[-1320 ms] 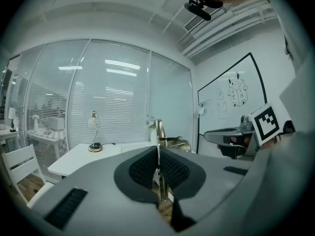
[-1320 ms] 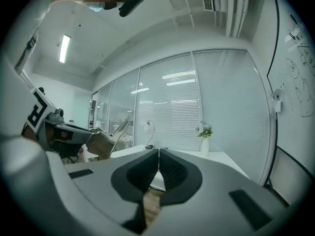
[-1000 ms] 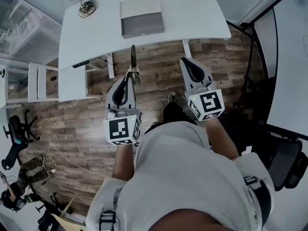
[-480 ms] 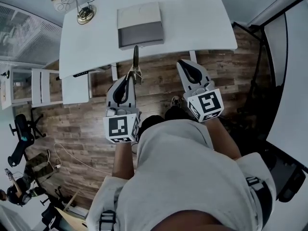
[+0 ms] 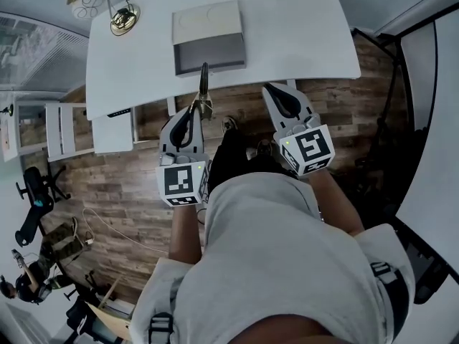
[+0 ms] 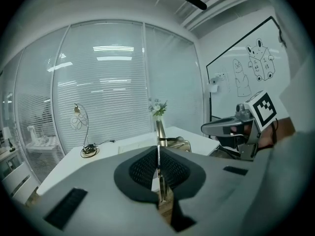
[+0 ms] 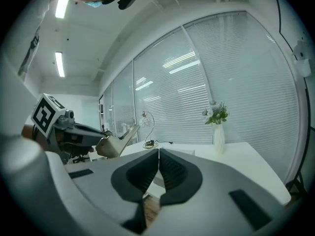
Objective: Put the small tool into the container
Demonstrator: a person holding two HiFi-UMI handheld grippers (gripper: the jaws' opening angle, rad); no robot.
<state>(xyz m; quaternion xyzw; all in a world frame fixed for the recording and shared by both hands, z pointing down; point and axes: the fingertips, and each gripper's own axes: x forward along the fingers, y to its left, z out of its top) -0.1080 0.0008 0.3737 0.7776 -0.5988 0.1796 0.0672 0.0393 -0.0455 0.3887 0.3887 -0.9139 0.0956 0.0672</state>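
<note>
The small tool [image 5: 203,90], a slim metal piece with a dark tip, sticks out of my left gripper [image 5: 194,112], which is shut on it just short of the white table's near edge. In the left gripper view the tool [image 6: 161,140] rises upright from between the shut pads of the left gripper [image 6: 158,157]. The container [image 5: 208,37], a shallow grey box with a pale lid part, lies on the white table [image 5: 287,27] straight ahead of the tool. My right gripper [image 5: 280,96] is shut and holds nothing. From the right gripper view, the tool [image 7: 116,142] shows at the left.
A brass desk lamp [image 5: 118,16] with a cable stands on the table's far left corner. A white vase with flowers [image 7: 218,132] stands on the table. White shelving [image 5: 64,124] is at the left, over a wooden floor [image 5: 122,192]. A whiteboard [image 6: 251,77] hangs on the right.
The person has stepped towards the table. Both grippers have moved forward, and the tool's tip now reaches the table's near edge, close to the container.
</note>
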